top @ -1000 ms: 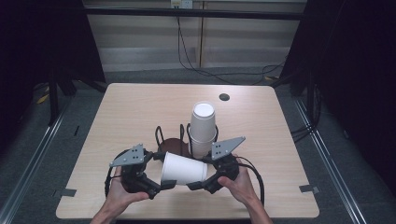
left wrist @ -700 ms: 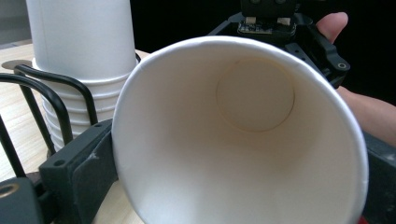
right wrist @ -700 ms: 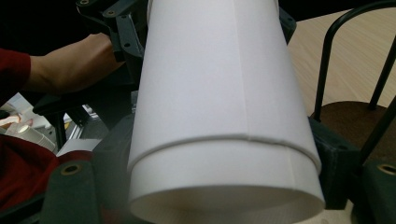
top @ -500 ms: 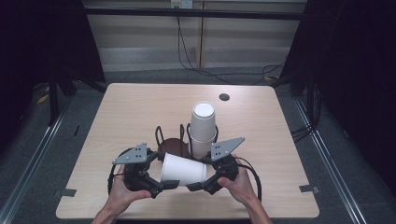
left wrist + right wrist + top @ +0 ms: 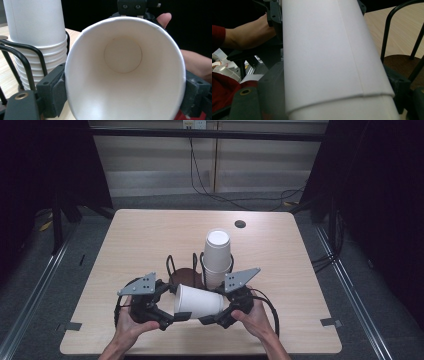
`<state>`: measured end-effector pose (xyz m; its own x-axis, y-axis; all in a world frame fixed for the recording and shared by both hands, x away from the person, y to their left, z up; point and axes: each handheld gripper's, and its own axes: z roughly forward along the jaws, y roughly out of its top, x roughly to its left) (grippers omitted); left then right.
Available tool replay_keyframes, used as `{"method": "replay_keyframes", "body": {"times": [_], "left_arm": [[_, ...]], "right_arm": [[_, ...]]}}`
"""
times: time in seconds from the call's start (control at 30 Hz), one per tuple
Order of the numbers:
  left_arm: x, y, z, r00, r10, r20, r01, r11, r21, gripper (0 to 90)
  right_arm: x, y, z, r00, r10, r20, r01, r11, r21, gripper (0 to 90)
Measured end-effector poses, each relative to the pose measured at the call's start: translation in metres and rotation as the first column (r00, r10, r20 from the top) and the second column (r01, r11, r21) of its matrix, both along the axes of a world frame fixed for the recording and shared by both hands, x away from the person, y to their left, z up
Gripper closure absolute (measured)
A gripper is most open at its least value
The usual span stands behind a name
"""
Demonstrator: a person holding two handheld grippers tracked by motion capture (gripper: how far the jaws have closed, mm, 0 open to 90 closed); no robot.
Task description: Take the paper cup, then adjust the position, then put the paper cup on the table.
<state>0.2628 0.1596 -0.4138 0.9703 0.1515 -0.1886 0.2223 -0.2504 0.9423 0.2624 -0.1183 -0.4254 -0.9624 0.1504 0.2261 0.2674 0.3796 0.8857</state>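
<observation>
A white paper cup lies sideways between both grippers, above the table edge at 6 o'clock. The left gripper clamps its rim end; the right gripper clamps its base end. Both hands come in low. A cup stack stands in a wire holder at 12 o'clock

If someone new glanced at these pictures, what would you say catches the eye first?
A white paper cup lying on its side above the table's near edge, clamped between the left gripper at its open mouth and the right gripper at its base end. Just behind it, a tall stack of white cups stands in a black wire rack on the wooden table.
</observation>
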Motion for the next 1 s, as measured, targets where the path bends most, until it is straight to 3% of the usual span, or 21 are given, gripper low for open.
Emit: {"method": "replay_keyframes", "body": {"times": [0.2,0.7,1.0], "left_arm": [[-0.002,0.001,0.004,0.9998,0.016,0.016,-0.016,0.9997,0.018,14.4],[0.002,0.019,0.008,0.9968,0.079,-0.008,-0.079,0.9959,0.045,14.3],[0.004,0.034,0.011,0.9935,0.113,-0.013,-0.111,0.9892,0.096,14.2]], "right_arm": [[-0.002,0.001,0.001,0.9994,-0.022,0.025,0.022,1.0,0.007,17.3],[-0.006,-0.012,-0.001,0.9929,-0.112,0.04,0.112,0.994,0.01,14.0],[-0.007,-0.02,-0.002,0.9815,-0.183,0.056,0.183,0.983,0.004,14.1]]}}
